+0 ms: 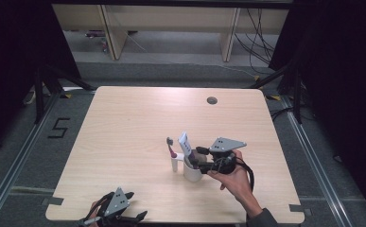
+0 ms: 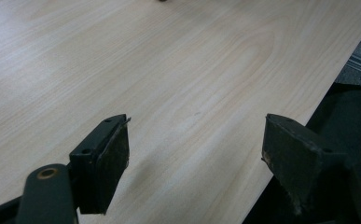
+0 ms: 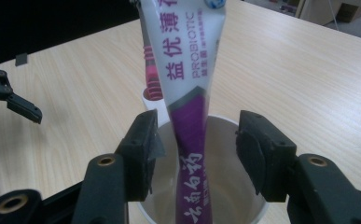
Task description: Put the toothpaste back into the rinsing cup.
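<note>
The right gripper (image 3: 197,154) stood wide, its black jaws either side of a toothpaste tube (image 3: 187,93) without touching it. The tube, white above and purple below with glossy printed lettering, stood upright in a round white cup (image 3: 225,196). A toothbrush (image 3: 150,70) with a pink handle rose from a narrower white holder (image 1: 175,163) joined to the cup at its 9 o'clock in the high view. The right hand (image 1: 235,182) came in from 5 o'clock.

The left gripper (image 2: 194,154) was also wide and held nothing, hovering over the near edge of the table (image 2: 169,70) at 7 o'clock of the cup, with the dark floor just past its right jaw.

The pale, smooth wood-grain table had rounded corners, and bare room lay open from 9 through 3 o'clock of the cup; a small round hole (image 1: 212,100) sat near the far edge at 12 o'clock
</note>
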A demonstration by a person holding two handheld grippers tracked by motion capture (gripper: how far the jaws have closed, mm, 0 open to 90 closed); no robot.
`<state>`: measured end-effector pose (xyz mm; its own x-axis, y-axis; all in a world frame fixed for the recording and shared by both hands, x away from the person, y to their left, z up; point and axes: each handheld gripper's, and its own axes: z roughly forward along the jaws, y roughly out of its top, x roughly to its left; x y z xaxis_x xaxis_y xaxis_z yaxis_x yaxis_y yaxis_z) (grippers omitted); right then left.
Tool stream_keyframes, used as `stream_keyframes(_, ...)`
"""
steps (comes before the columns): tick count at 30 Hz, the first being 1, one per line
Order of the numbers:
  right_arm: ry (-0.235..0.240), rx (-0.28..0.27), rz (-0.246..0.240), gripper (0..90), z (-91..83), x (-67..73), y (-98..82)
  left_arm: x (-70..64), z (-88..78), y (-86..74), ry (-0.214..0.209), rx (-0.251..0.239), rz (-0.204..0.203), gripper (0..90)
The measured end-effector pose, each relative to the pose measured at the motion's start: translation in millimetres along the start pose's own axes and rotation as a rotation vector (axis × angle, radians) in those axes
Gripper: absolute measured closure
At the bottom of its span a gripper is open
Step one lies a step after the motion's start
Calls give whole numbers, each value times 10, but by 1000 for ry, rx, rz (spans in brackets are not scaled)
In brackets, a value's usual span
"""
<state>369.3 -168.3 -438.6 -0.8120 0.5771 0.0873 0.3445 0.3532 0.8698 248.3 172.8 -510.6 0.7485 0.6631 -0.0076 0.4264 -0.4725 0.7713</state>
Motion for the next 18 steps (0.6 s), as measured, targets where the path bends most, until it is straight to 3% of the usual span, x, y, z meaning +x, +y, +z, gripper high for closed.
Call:
stream_keyframes(1,2,0,-8,479,-15,-18,2,-13,9,0,-3,-16,-23,228)
stream_keyframes(8,-42,-39,-8,446,-144,-92,-12,-8,8,-1,-5,-18,-19,228)
stream_keyframes(9,-37,-25,43,444,-187,-76,-14,-7,7,-2,-5,-18,-19,228)
stream_keyframes(12,-35,-43,18,434,-206,-119,-13,8,-4,2,7,-3,0,228)
stream_keyframes(15,-56,-36,49,425,-266,-132,-19,-6,4,-1,0,-18,-18,228)
stream_keyframes(16,-69,-47,23,422,-276,-165,-20,-6,3,-1,0,-18,-19,228)
stream_keyframes(18,-71,-63,25,419,-293,-198,-29,-6,-4,0,5,-11,-19,228)
